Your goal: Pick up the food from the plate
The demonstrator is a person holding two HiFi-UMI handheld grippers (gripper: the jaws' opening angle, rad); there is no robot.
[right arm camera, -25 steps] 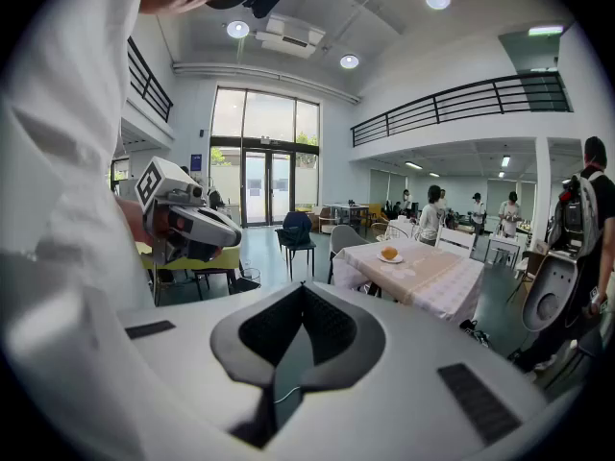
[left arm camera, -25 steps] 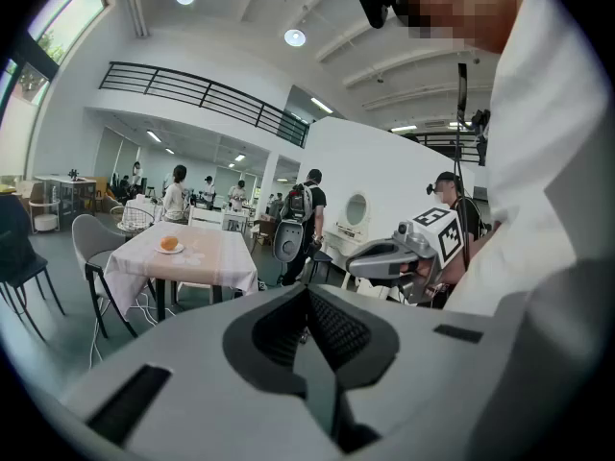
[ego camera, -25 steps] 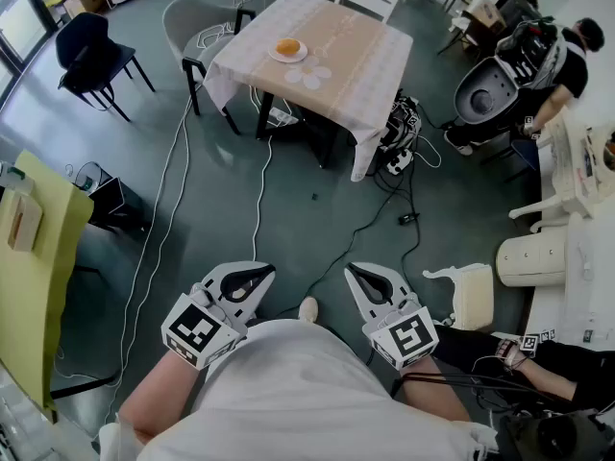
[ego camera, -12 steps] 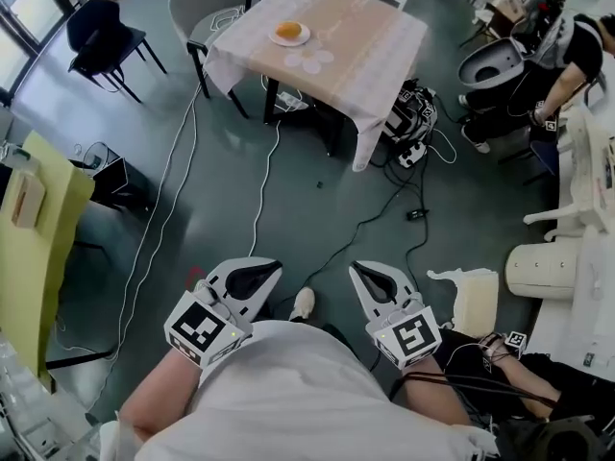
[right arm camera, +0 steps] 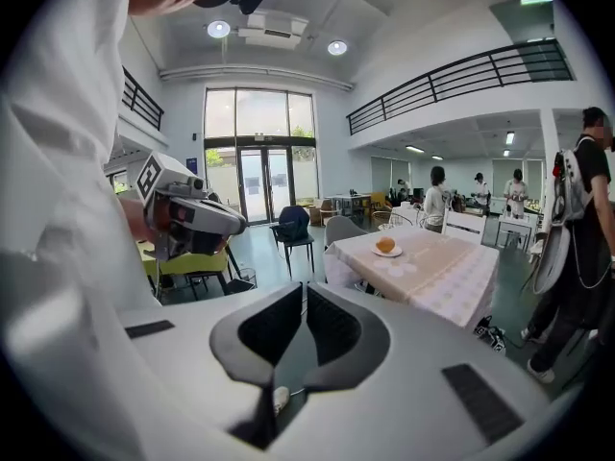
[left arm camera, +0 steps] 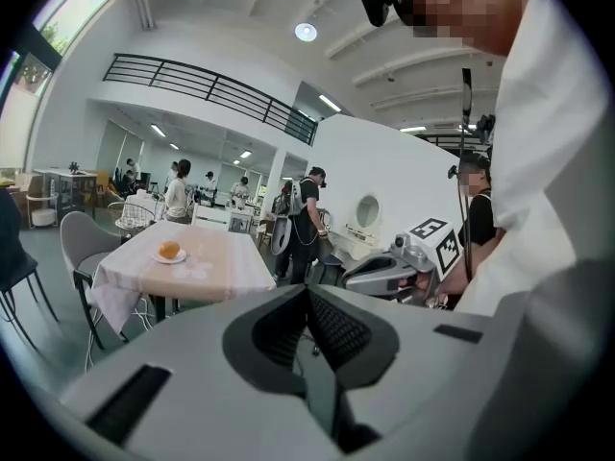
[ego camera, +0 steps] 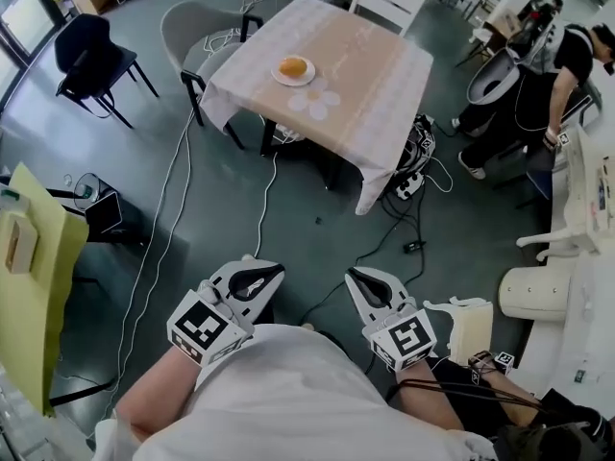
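An orange round piece of food (ego camera: 293, 66) lies on a small white plate (ego camera: 280, 75) on a table with a pale cloth (ego camera: 365, 75), far ahead of me. The left gripper view shows the food (left arm camera: 169, 250) small and distant, and so does the right gripper view, food (right arm camera: 385, 244). My left gripper (ego camera: 261, 277) and right gripper (ego camera: 365, 282) are held low in front of my body above the floor, several steps short of the table. Both are shut with nothing in them.
A grey chair (ego camera: 187, 27) and a white chair (ego camera: 386, 0) stand at the table, a dark chair (ego camera: 91, 51) further left. Cables (ego camera: 261, 200) trail over the floor towards it. A yellow-green panel (ego camera: 29, 277) is at left, white furniture (ego camera: 533, 291) and a person (ego camera: 562, 60) at right.
The table and plate sit lower in the head view than half a second ago. Both grippers stay shut and low near my body.
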